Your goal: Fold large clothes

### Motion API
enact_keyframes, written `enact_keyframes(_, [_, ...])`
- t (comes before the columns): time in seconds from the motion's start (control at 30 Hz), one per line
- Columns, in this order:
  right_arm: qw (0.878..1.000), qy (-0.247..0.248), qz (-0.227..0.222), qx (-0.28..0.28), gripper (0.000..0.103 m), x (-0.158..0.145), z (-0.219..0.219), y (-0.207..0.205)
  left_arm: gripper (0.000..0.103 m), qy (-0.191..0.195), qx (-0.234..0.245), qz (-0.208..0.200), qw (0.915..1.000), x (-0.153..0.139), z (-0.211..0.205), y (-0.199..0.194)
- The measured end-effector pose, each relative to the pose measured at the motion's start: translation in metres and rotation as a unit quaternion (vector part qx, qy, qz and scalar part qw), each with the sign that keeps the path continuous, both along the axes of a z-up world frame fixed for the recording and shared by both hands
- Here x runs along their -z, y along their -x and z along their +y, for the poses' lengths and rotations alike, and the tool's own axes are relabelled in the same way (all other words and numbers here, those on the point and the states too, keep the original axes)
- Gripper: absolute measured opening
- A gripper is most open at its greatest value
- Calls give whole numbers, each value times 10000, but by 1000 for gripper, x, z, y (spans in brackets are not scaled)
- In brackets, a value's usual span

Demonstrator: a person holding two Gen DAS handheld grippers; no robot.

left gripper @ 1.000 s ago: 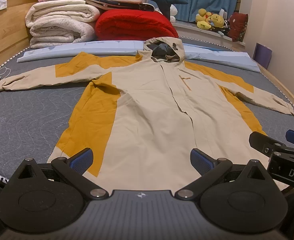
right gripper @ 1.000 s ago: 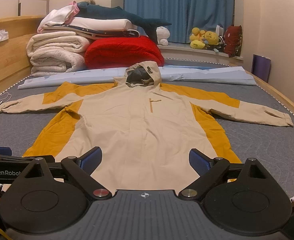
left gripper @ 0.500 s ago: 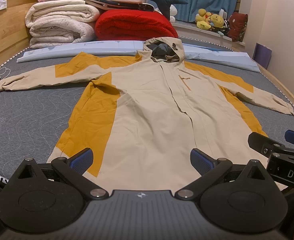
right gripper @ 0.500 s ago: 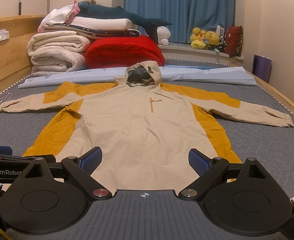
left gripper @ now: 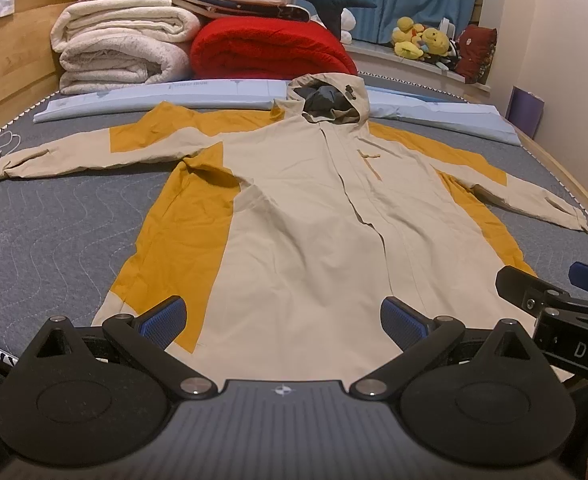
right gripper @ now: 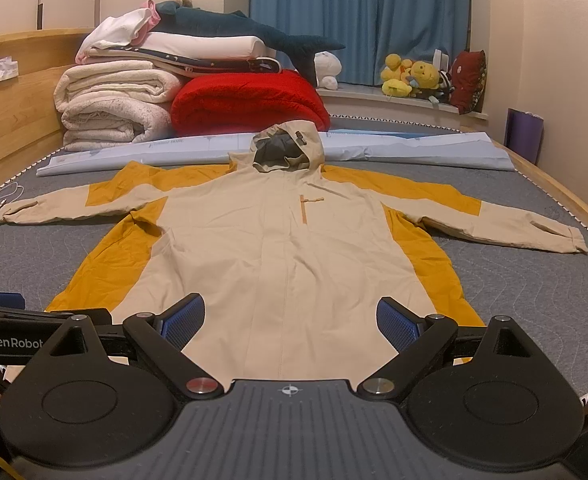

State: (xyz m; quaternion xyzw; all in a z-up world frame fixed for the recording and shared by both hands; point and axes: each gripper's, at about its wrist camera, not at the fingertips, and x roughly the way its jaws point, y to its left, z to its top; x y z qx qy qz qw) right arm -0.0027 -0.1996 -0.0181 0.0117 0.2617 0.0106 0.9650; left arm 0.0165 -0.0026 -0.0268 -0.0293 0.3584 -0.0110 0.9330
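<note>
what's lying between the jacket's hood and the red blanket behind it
A long pale blue folded sheet lies across the mattress between the hood and the red blanket. Both wrist views show it.

Flat jacket [left gripper: 314, 220] (hooded) before open-fingered left tool [left gripper: 281, 320]

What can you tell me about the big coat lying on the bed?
The coat is beige with mustard-yellow panels on the shoulders and sides. It looks like thin, slightly wrinkled woven fabric. It lies flat, front up and closed, on the grey quilted mattress, both sleeves spread out sideways. Its hood, dark grey inside, points toward the rolled blankets. A small orange chest zip shows. Neither gripper touches it.
</note>
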Motion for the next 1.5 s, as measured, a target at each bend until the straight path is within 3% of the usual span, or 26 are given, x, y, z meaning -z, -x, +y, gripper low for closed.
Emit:
enact_keyframes(0.1, [10000,0,-1,3,84,0,0,0,103,-28,-2,-1,10000,0,1,-1])
enact_keyframes(0.23, [9999,7,-11,152,64,1,-2,-2,103,-117,-53,-107,9999,0,5,-5])
enact_keyframes(0.4, [9984,-3,39,567,63,6,-26,-17,102,-210,-193,-81,9996,9,26,-27])
enact_keyframes(0.57, [9910,-53,491,1243,65,28,-73,-45,99,-479,-527,188,9973,35,62,-59])
enact_keyframes(0.67, [9821,-12,827,1691,66,49,-101,-59,98,-700,-903,473,9923,55,90,-77])
enact_keyframes(0.8, [9647,124,1466,2182,66,84,-135,-73,96,-588,-1556,1106,9799,84,137,-91])
enact_keyframes(0.87, [9502,114,1863,2494,65,104,-153,-75,89,-353,-1893,1411,9711,94,159,-92])
enact_keyframes(0.9, [9441,28,2025,2601,65,112,-160,-75,77,-123,-1986,1581,9672,99,168,-92])
enact_keyframes(0.93, [9381,-99,2176,2692,59,119,-168,-74,71,112,-2013,1704,9645,103,176,-90])
enact_keyframes(0.97, [9332,-263,2287,2760,47,126,-175,-72,65,108,-1997,1606,9665,101,177,-86])
enact_keyframes(1.0, [9311,-406,2329,2778,43,130,-178,-72,38,38,-1834,1566,9705,99,175,-86])
enact_keyframes(1.03, [9311,-505,2298,2787,31,131,-180,-72,14,43,-1599,1530,9752,97,170,-84])
enact_keyframes(1.07, [9323,-513,2259,2776,12,130,-179,-72,7,29,-1473,1505,9776,95,166,-84])
enact_keyframes(1.1, [9340,-490,2221,2755,4,128,-178,-72,2,-39,-1412,1441,9794,92,165,-81])
enact_keyframes(1.17, [9360,-657,2089,2757,1,121,-181,-68,2,4,-1489,1293,9804,84,168,-73])
enact_keyframes(1.23, [9341,-760,2022,2842,0,111,-183,-63,1,279,-1641,1125,9796,71,176,-62])
enact_keyframes(1.33, [9328,-739,2051,2869,0,99,-182,-53,1,31,-1464,1003,9841,54,170,-50])
enact_keyframes(1.4, [9335,-575,2084,2860,0,91,-179,-46,2,-1,-1448,1264,9813,56,172,-49])
enact_keyframes(1.5, [9276,-316,2328,2906,0,95,-177,-47,2,-194,-1696,1846,9679,69,178,-48])
